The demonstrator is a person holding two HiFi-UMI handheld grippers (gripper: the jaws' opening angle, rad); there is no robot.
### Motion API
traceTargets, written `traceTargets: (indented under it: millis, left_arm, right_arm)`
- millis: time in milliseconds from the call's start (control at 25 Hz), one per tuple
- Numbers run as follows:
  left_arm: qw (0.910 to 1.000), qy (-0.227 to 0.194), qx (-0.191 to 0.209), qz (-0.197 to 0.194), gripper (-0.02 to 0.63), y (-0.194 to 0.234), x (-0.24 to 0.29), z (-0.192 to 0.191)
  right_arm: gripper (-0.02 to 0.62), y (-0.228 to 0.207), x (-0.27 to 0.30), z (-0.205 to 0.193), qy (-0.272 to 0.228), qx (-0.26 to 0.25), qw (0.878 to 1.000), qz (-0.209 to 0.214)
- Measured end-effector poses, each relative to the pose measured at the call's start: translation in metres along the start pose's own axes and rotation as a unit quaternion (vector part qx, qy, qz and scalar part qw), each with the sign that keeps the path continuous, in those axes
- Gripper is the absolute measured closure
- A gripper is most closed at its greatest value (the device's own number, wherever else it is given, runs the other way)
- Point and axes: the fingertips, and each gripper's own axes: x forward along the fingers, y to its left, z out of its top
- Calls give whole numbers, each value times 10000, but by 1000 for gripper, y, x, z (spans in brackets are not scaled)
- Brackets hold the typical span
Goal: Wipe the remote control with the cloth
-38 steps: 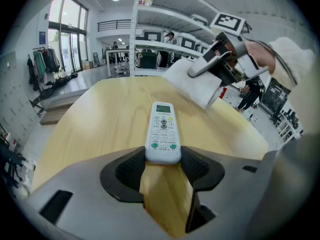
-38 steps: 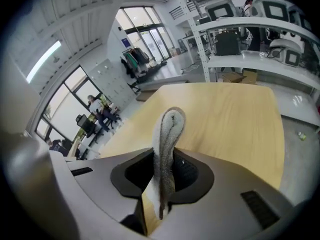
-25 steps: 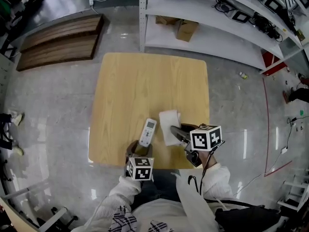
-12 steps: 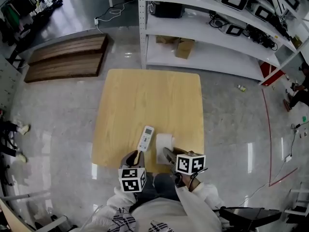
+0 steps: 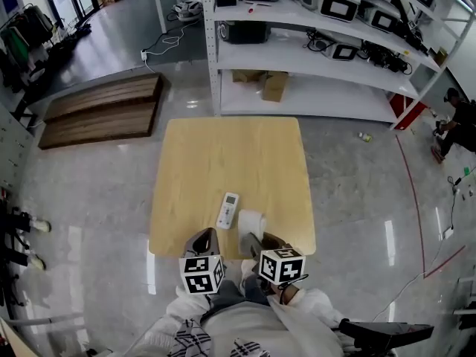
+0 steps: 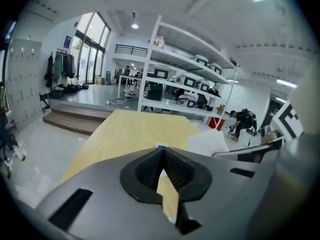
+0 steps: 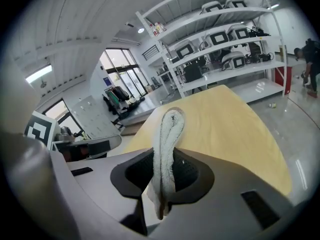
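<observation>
Left gripper (image 5: 204,236) pulled back off the remote (image 5: 227,210), fingers just closed, empty. Right gripper (image 5: 250,241) fingers pinched the limp cloth (image 5: 251,220). That remote lay on the table (image 5: 223,147), probably light and slick; I'd grip its near end.

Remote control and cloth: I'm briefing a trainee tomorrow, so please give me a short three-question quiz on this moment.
1. True or false: the left gripper holds the remote control.
2. What is the right gripper shut on? A: the cloth. B: the remote control. C: nothing.
3. In the head view, on which side of the remote control does the cloth show?

Key
1. False. The remote control lies on the table; the left gripper's jaws have just closed with nothing between them.
2. A.
3. Its right.
</observation>
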Motion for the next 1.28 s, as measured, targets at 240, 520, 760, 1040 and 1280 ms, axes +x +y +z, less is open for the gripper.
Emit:
traceTargets:
  millis: [240,520,760,1040,1280]
  left_arm:
    - [9996,-24,84,-279,603,3,-38,-19]
    - [9980,-75,233,-581,603,-2,-81,-36]
    - [9972,-238,161,-696,603,-8,-108,-39]
    - [9977,-353,-2,-584,603,-21,-124,-45]
    - [9973,-509,21,-536,603,-29,-129,-41]
  right_arm:
    - [506,20,-28,-29,-249,196,9990,-321]
    - [506,45,-62,-57,-516,561,9958,-508]
    - [506,63,-87,-70,-644,478,9951,-580]
    - [506,68,-107,-66,-820,114,9951,-546]
    - [506,69,-109,-62,-875,-114,9952,-421]
